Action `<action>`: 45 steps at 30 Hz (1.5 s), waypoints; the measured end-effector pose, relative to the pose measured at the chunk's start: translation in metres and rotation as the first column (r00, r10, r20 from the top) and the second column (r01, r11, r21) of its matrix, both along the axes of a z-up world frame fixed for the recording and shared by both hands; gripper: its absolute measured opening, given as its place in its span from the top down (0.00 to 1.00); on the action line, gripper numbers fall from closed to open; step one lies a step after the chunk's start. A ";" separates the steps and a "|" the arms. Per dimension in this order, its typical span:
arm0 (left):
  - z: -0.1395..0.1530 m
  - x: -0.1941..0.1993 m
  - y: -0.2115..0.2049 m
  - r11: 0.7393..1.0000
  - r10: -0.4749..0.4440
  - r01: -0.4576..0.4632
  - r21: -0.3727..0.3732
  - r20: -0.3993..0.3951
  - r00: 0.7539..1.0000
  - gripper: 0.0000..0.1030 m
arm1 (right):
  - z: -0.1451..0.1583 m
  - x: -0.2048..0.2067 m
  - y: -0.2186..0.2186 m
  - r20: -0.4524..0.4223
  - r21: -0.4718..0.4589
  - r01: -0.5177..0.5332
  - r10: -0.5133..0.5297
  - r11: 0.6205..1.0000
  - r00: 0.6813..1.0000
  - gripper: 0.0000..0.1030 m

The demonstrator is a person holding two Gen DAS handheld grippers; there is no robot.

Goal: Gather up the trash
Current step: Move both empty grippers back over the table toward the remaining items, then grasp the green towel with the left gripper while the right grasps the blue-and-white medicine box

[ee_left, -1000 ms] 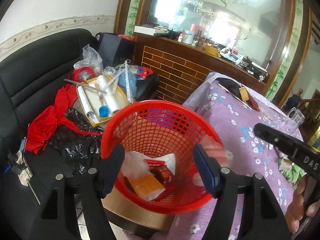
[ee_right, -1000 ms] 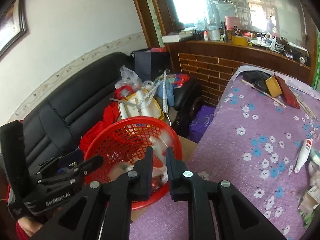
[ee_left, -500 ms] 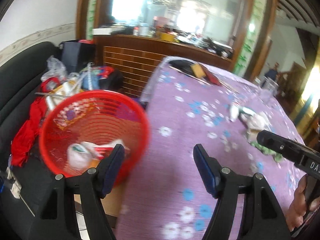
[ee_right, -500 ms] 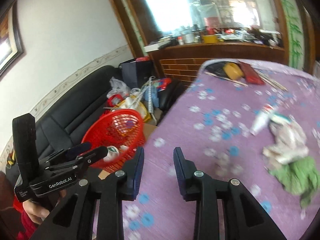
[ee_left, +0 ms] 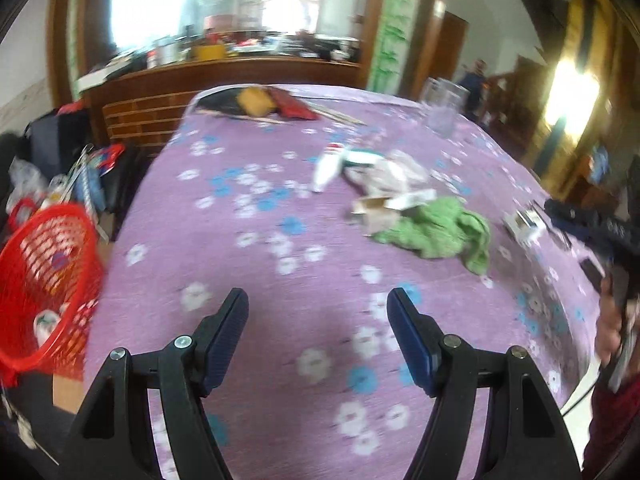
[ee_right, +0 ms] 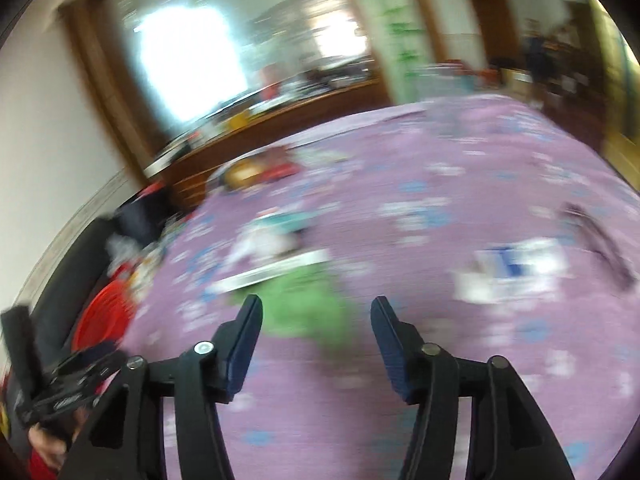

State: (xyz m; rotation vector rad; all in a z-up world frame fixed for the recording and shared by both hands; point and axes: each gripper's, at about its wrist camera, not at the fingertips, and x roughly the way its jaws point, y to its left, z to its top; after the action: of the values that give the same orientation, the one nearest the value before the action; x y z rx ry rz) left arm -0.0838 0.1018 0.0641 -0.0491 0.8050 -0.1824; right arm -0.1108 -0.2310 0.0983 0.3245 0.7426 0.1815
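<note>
We've swung off the red basket (ee_left: 44, 280), both grippers (ee_left: 318, 312) (ee_right: 316, 322) gaping empty; wrappers (ee_left: 384, 184) remain at twelve o'clock on the worktop (ee_left: 280, 280).

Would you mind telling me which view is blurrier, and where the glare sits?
Right wrist view: heavy motion smear, green cloth barely resolved, window blown out. Left wrist view: milder blur, green cloth and red basket readable, glare at the right-hand doorway.
</note>
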 end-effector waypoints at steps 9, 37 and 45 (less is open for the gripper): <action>-0.011 0.008 -0.066 0.992 -0.120 0.121 0.045 -0.034 0.992 0.30 | -0.020 0.037 -0.134 -0.100 0.062 0.229 -0.223 0.971 0.970 0.41; -0.018 0.023 -0.072 0.990 -0.132 0.135 0.043 -0.082 0.988 0.30 | -0.039 0.079 -0.077 -0.185 0.062 -0.140 0.149 0.988 0.971 0.41; -0.013 0.042 -0.074 0.993 -0.117 0.114 -0.031 -0.111 0.987 0.30 | -0.046 0.051 -0.025 -0.229 -0.171 -0.265 0.223 0.949 0.947 0.41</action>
State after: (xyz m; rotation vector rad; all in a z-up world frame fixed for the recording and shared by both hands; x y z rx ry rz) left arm -0.0419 0.0280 0.0511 -0.0357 0.9191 -0.3014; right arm -0.0593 -0.2555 0.0526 0.0573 1.0007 0.3092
